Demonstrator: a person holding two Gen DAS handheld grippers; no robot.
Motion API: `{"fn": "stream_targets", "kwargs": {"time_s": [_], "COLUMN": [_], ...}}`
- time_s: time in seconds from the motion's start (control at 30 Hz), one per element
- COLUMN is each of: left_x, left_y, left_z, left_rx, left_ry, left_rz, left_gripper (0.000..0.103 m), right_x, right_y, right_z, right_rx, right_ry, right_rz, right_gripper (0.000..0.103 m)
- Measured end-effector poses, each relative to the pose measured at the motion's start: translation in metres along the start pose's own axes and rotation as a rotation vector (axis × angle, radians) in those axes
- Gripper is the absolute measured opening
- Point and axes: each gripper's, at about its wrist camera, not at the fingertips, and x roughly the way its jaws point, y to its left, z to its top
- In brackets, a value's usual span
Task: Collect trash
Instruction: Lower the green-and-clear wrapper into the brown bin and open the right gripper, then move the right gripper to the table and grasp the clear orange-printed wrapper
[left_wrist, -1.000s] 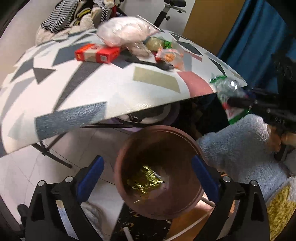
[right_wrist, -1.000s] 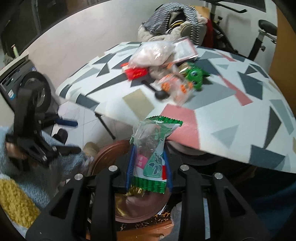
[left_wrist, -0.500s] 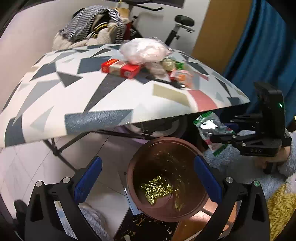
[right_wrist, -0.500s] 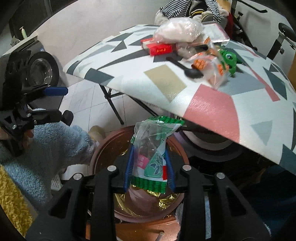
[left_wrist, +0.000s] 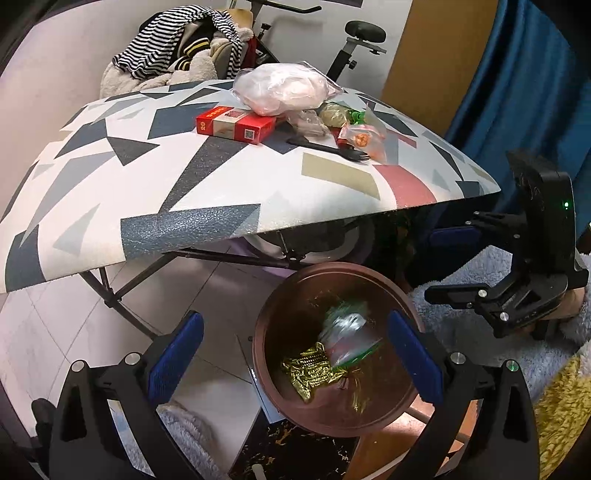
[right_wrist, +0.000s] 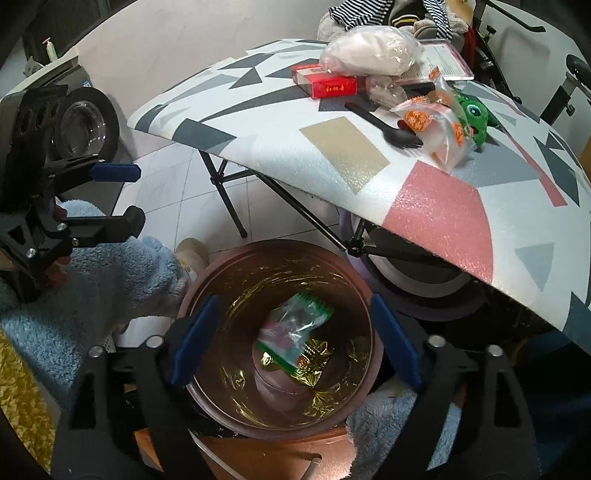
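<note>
Right wrist view looks straight down into the copper-brown bin (right_wrist: 280, 258), and the green-edged clear wrapper (right_wrist: 293, 334) is inside it, with nothing gripping it. Its long axis runs on a slant, from the serrated green end at the upper right, toward the desk, down to the other green end at the lower left. It is a crinkled transparent packet with green sealed ends and some red and white print showing through. It sits over a crumpled gold foil wrapper (right_wrist: 314, 360) at the bottom of the bin. The right gripper (right_wrist: 293, 343) is released, its blue-padded fingers spread wide on either side of the bin's mouth and holding nothing.

From the left wrist view the wrapper (left_wrist: 347, 334) looks blurred inside the bin (left_wrist: 291, 295), just above and to the right of the gold foil (left_wrist: 314, 371). The left gripper (left_wrist: 293, 363) is likewise spread wide, with nothing between its pads.

Up on the patterned desk (left_wrist: 147, 206) lie a red box (left_wrist: 236, 123), a puffy white plastic bag (left_wrist: 282, 88), a black spork (left_wrist: 330, 149) and an orange-printed snack packet (left_wrist: 362, 136). The bin stands on the floor under the desk's near edge.
</note>
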Motion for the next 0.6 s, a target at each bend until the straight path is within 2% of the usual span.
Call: {"fn": "stream_targets", "kwargs": {"time_s": [0.07,0.27,0.6], "left_x": [-0.001,-0.002,-0.004], "left_y": [0.001,0.006,0.01], "left_z": [0.0,0.0,0.002], "left_rx": [-0.004,-0.031,-0.047], "left_ry": [-0.003,-0.009,-0.023], "left_rz": [0.001,0.01,0.036], "left_gripper": [0.097,0.097,0.097], "right_x": [0.0,-0.001,-0.011], "right_y": [0.001,0.0,-0.013], "right_z": [0.0,0.001,0.003], "right_rx": [-0.005,0.001,0.06], "right_ry": [0.0,-0.008,-0.048], "right_rz": [-0.007,-0.02,-0.025], "right_gripper": [0.093,0.097,0.097]}}
